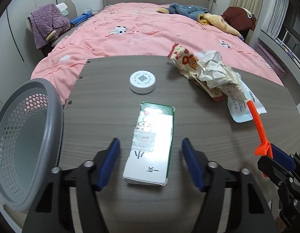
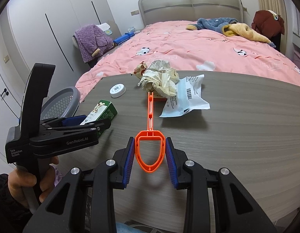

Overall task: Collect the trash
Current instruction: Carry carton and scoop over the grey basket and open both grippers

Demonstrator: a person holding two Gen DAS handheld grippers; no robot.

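A white and green carton (image 1: 152, 147) lies flat on the wooden table (image 1: 103, 106). My left gripper (image 1: 151, 141) stands open astride its near half, with a gap on each side between pad and carton. My right gripper (image 2: 150, 139) is shut on the loop handle of an orange plastic tool (image 2: 150, 112). The tool's far tip reaches a heap of trash: crumpled paper (image 2: 159, 79), a printed snack wrapper (image 1: 185, 58) and a white and blue pouch (image 2: 188, 99). A white round lid (image 1: 142, 81) sits beyond the carton.
A grey perforated basket (image 1: 53, 101) stands at the table's left edge, close to my left gripper. Behind the table is a bed with a pink cover (image 1: 142, 31) and clothes on it. A hand (image 2: 23, 182) holds the left gripper's grip.
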